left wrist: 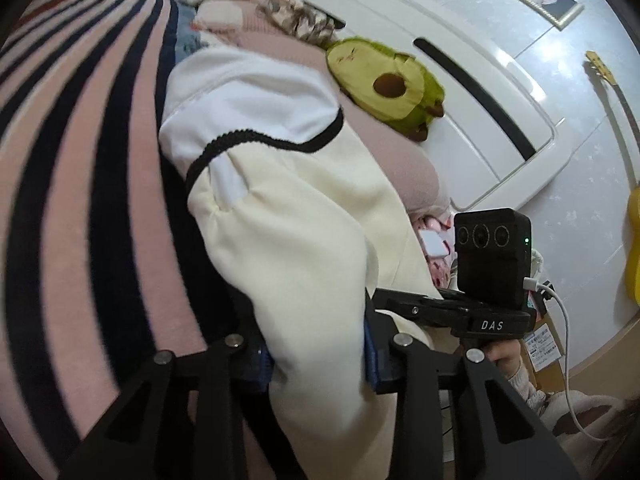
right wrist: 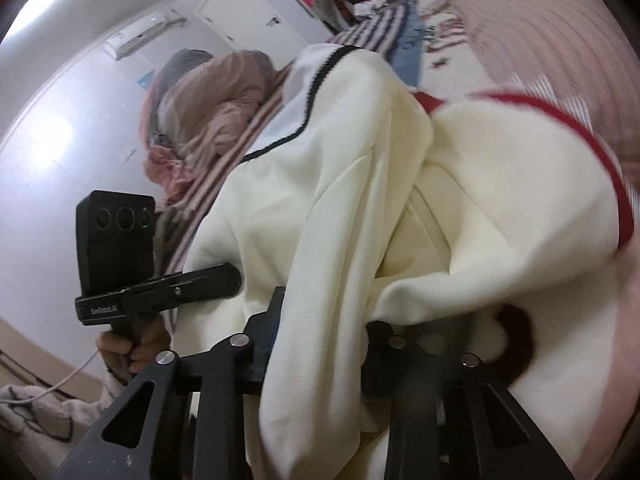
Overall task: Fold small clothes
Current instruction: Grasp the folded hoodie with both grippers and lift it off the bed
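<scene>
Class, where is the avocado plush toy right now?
In the left wrist view, the avocado plush toy lies upper centre on the pink bedding, against the white headboard, beyond the cream garment.

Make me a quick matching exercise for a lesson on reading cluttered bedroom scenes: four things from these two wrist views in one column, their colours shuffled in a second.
Things:
1. avocado plush
2. trim on the garment's collar
3. bedcover
4. edging on the second white garment

Colours:
A. red
B. pink with dark stripes
C. green and yellow
D. black

Pairs: 1-C, 2-D, 3-B, 4-A

Both the left gripper and right gripper pinch folds of the cream garment.
</scene>
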